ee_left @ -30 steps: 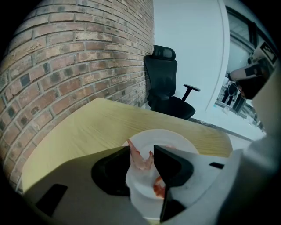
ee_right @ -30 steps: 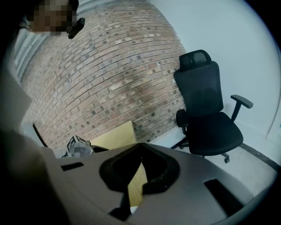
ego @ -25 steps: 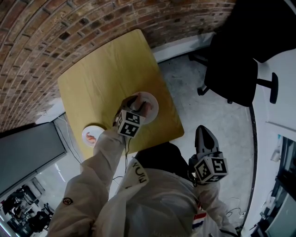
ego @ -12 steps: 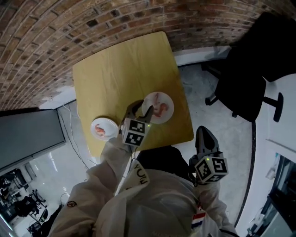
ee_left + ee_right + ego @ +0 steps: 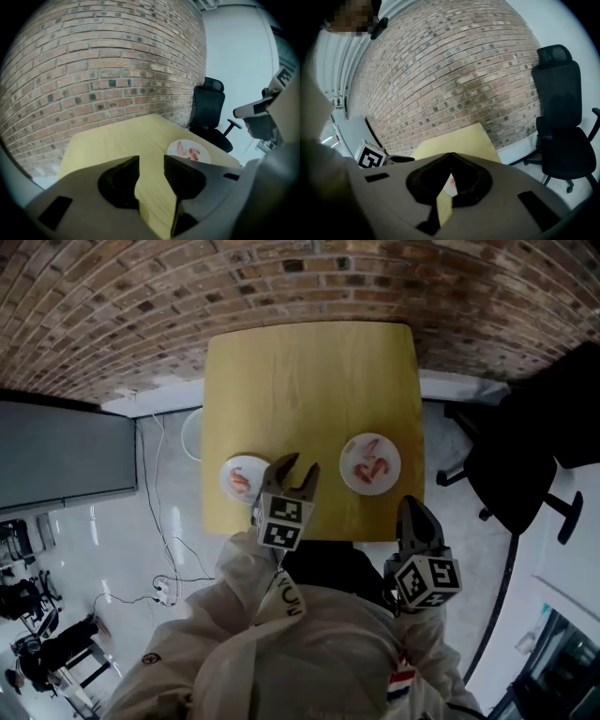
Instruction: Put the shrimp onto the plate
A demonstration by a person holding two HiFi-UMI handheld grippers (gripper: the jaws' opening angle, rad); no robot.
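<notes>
On the yellow table (image 5: 309,381) stand two small white plates. The right plate (image 5: 387,454) (image 5: 203,156) holds two pinkish shrimp (image 5: 368,467) (image 5: 191,152). One shrimp (image 5: 239,481) lies on the left plate (image 5: 246,465). My left gripper (image 5: 300,465) (image 5: 151,164) hovers between the plates near the table's front edge, open and empty. Off the front right corner of the table, my right gripper (image 5: 410,502) (image 5: 450,155) is shut, with nothing in it.
A brick wall (image 5: 281,277) runs behind the table. A black office chair (image 5: 530,451) (image 5: 560,117) stands to the right on the floor. A grey panel (image 5: 66,451) and cables (image 5: 169,577) are to the left.
The left gripper has drawn back from over the right plate toward the table's front edge, empty. The head view has swung, so the table now sits squarer. The right gripper has stayed put.
</notes>
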